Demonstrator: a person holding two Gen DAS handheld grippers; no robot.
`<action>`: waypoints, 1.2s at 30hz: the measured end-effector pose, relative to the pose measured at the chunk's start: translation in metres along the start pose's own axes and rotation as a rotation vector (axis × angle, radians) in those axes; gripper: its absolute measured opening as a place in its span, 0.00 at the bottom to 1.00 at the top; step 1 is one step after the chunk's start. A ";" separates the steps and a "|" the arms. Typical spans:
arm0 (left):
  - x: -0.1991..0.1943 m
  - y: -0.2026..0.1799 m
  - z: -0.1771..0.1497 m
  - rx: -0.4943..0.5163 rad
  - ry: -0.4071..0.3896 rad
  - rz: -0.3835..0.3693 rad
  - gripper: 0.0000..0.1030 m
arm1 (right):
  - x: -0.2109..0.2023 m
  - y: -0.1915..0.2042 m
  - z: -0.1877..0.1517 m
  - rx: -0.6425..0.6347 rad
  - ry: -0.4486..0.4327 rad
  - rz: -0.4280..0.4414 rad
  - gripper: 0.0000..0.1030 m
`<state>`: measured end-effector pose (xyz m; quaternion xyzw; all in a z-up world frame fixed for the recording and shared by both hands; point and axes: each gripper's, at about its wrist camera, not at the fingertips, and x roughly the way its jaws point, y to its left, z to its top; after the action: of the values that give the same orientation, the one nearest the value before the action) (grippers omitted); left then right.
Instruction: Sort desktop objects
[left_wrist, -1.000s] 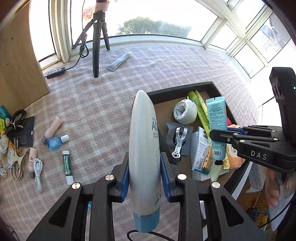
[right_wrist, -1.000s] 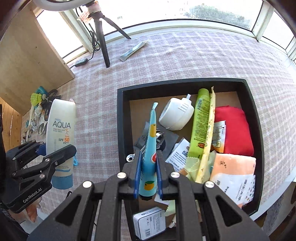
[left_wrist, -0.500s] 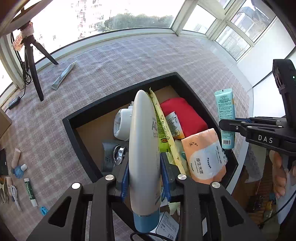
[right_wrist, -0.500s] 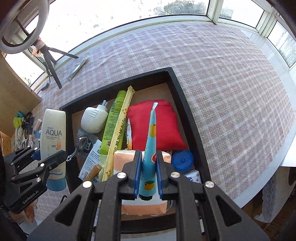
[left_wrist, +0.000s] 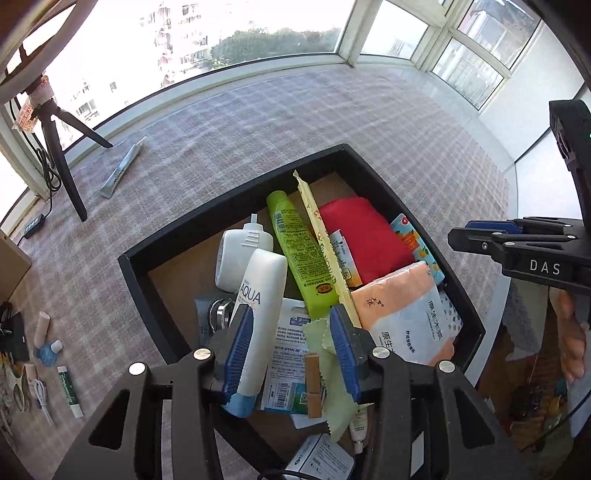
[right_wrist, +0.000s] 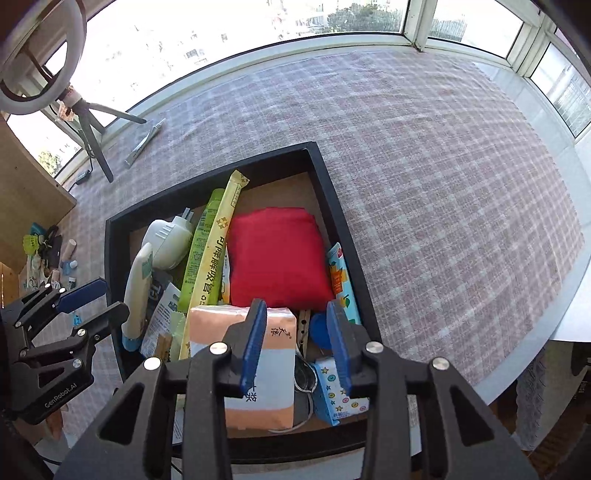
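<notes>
A: Why is the left claw (left_wrist: 291, 343) wide apart?
B: It grips nothing; the sunscreen bottle (left_wrist: 258, 325) leans on one pad, lower centre, inside the black box (left_wrist: 236, 199).
A: And the right claw (right_wrist: 295, 343)?
B: Also spread and empty, above the box.

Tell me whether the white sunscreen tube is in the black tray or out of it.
In. The sunscreen tube lies inside the black tray, leaning on one pad of the open left claw.

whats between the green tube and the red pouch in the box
A long yellow sachet and a small white packet lie between the green tube and red pouch; both wrist views show it.
</notes>
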<state>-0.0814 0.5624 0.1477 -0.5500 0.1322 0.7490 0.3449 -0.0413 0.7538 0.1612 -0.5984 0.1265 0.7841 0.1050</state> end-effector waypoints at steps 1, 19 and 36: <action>-0.001 0.001 0.000 -0.002 -0.001 0.007 0.40 | -0.001 0.002 0.000 -0.008 -0.003 -0.004 0.33; -0.044 0.041 -0.049 -0.066 -0.058 0.139 0.44 | -0.006 0.083 -0.022 -0.139 -0.038 0.036 0.37; -0.103 0.137 -0.143 -0.232 -0.099 0.241 0.55 | 0.003 0.228 -0.061 -0.306 -0.015 0.090 0.51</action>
<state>-0.0513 0.3415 0.1657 -0.5286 0.0926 0.8214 0.1931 -0.0585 0.5188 0.1597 -0.5954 0.0315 0.8025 -0.0217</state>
